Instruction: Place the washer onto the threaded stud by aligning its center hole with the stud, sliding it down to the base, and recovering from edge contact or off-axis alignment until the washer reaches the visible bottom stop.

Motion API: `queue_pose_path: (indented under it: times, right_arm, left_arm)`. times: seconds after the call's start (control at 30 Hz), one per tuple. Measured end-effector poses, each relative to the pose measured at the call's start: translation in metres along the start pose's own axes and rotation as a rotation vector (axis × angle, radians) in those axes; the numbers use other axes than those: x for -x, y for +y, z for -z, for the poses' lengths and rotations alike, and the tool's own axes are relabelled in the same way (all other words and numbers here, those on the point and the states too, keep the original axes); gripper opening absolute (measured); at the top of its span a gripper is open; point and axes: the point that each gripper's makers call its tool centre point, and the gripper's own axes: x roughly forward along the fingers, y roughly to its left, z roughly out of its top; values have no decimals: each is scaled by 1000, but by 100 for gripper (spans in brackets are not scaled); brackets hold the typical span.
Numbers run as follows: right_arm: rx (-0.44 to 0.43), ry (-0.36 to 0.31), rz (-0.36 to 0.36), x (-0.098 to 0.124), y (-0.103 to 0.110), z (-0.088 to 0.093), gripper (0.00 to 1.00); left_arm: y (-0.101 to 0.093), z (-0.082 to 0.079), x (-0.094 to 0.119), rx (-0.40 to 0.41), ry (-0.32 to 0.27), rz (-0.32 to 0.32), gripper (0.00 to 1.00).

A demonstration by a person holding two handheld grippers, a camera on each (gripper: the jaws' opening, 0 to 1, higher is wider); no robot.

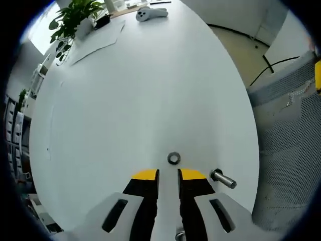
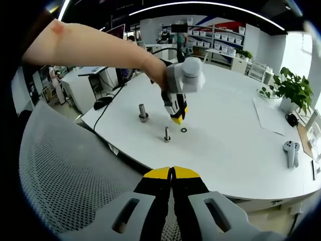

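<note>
While the left gripper (image 1: 168, 174) hovers with jaws slightly parted, the washer (image 1: 173, 158) lies just ahead; right gripper (image 2: 172, 172) jaws closed, empty.

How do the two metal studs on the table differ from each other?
In the right gripper view, the stud nearer the washer is the thin stud, slim and narrow; the thick stud stands farther from the washer and is plainly wider. The thin stud sits nearer the table's front edge; the thick stud sits farther back. Both stand upright on small bases on the white table, both bare, with the washer lying flat beside them.
</note>
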Motion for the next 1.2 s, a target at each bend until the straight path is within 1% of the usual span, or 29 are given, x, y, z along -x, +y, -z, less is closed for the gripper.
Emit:
queue_pose_path:
  times: [0.03, 0.1, 0.13, 0.23, 0.33, 0.4, 0.53, 0.57, 0.6, 0.67, 0.7, 0.73, 0.87, 0.93, 0.97, 1.0, 1.03, 1.1, 1.2]
  right_arm:
    - [-1, 3, -1, 0, 0, 0, 4]
    - [-2, 2, 0, 0, 0, 1, 4]
    - [-2, 1, 1, 0, 0, 0, 4]
    - [-1, -4, 4, 0, -1, 0, 4]
    - [-4, 2, 3, -1, -1, 1, 4]
    - [-4, 1, 3, -1, 0, 1, 4]
    - [-6, 2, 3, -1, -1, 0, 4]
    - [-6, 1, 3, -1, -1, 0, 4]
    - [-6, 1, 3, -1, -1, 0, 4]
    - [-7, 3, 2, -1, -1, 1, 4]
    - [-6, 4, 2, -1, 0, 1, 4]
    - [-6, 6, 1, -1, 0, 1, 4]
    - [-8, 14, -2, -1, 0, 2, 4]
    - [-6, 13, -3, -1, 0, 2, 4]
    - [-6, 13, -3, -1, 0, 2, 4]
    - [-6, 13, -4, -1, 0, 2, 4]
    - [-5, 14, -5, -1, 0, 2, 4]
    - [-5, 14, -5, -1, 0, 2, 4]
    - [-4, 13, -6, -1, 0, 2, 4]
  left_arm:
    - [1, 0, -2, 6, 0, 6, 13]
    - [-6, -1, 1, 7, -7, 16, 13]
    - [-8, -2, -1, 5, -11, 31, 14]
    - [-8, -3, -4, 9, -11, 33, 17]
    - [-5, -5, -13, 28, -13, 49, 19]
    - [-8, -4, -15, 33, -5, 60, 19]
    - [-13, -7, -15, 41, -10, 55, 19]
    - [-14, -10, -16, 68, -21, 53, 19]
    - [-15, -10, -16, 78, -18, 59, 19]
    - [-17, -8, -18, 65, -7, 57, 18]
    - [-15, -9, -17, 50, -9, 41, 15]
    - [-15, -9, -16, 56, -6, 40, 14]
    - [-15, -9, -14, 70, -10, 45, 12]
    - [-10, -8, -15, 2, -1, 12, 10]
    - [-12, -9, -16, -81, -3, 24, 10]
    - [-16, -9, -15, -93, -5, 30, 10]
    - [-19, -9, -13, -64, 2, 22, 10]
    - [-15, -9, -16, -65, 10, 13, 9]
    - [-12, -9, -18, -127, 11, -12, 9]
